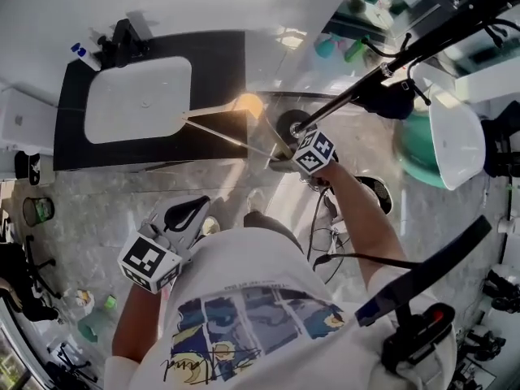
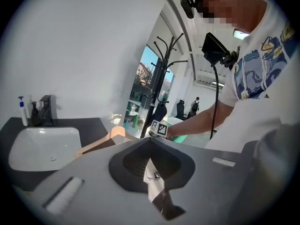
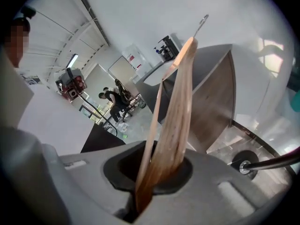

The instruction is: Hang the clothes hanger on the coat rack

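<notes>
The hanger (image 3: 180,102) is clamped at one end in the jaws of the right gripper (image 1: 286,157), seemingly so that its hook is free for the nearby coat rack (image 1: 357,88). The left gripper (image 2: 152,179) is held aside, jaws closed on nothing. The rack's upper hooks are seen only in the left gripper view, and the grip on the wood only in the right gripper view.

The person wears a white short-sleeved T-shirt (image 1: 268,283) with a blue comic-panel print (image 1: 244,317) and dark, handwriting-style lettering below it. A dark strap (image 1: 439,258) and a thin black cable (image 1: 357,257) show at the right side. A black camera (image 2: 189,3) is mounted on the head. The left claw (image 1: 195,207) and right claw (image 1: 282,161) are light grey plastic with black inner hollows. Each bears a cube (image 1: 150,262) of black-and-white square markers.
</notes>
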Demonstrator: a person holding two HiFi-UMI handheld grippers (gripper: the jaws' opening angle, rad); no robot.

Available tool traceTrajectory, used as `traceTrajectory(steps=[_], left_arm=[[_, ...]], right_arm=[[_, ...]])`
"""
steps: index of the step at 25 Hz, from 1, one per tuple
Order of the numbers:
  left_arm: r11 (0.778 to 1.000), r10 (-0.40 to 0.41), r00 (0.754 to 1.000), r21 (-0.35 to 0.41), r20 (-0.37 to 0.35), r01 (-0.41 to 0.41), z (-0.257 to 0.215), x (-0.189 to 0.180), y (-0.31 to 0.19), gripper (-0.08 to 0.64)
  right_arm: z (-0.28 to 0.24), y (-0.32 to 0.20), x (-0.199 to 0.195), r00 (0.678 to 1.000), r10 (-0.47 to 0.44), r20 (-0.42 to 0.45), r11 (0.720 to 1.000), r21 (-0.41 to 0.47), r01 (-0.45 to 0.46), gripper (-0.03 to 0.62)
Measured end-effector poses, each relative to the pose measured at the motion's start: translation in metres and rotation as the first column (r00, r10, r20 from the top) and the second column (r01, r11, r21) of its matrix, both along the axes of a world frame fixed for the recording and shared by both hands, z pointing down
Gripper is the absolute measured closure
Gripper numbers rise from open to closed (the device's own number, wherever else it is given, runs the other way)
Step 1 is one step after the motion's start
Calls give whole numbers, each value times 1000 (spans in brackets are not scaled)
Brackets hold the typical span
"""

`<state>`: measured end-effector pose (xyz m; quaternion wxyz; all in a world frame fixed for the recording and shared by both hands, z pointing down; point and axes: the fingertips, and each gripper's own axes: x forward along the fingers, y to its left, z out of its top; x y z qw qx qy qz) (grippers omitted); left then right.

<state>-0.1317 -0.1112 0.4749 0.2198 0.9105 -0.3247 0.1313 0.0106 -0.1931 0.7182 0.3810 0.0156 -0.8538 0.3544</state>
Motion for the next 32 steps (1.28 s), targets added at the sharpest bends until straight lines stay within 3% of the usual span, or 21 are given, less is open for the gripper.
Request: traceTrajectory(steps=[8,17,27,32], left_arm=[[987,156,987,51,-24,-155,-11,16,4,557],[939,341,938,78,-56,-336,-13,35,25,557],[866,498,863,105,-84,-490,-17,67,40,557],[852,521,848,127,-95,-509,-23,83,37,557]], right_arm=[[-55,12,37,992,125,-3,984,131,-124,581],[-164,40,93,972,236,17,931,282,-231,583],[-290,66,150,953,304,8,844,462,-273,584],[-350,52,188,944,330,-14,790,552,-268,586]])
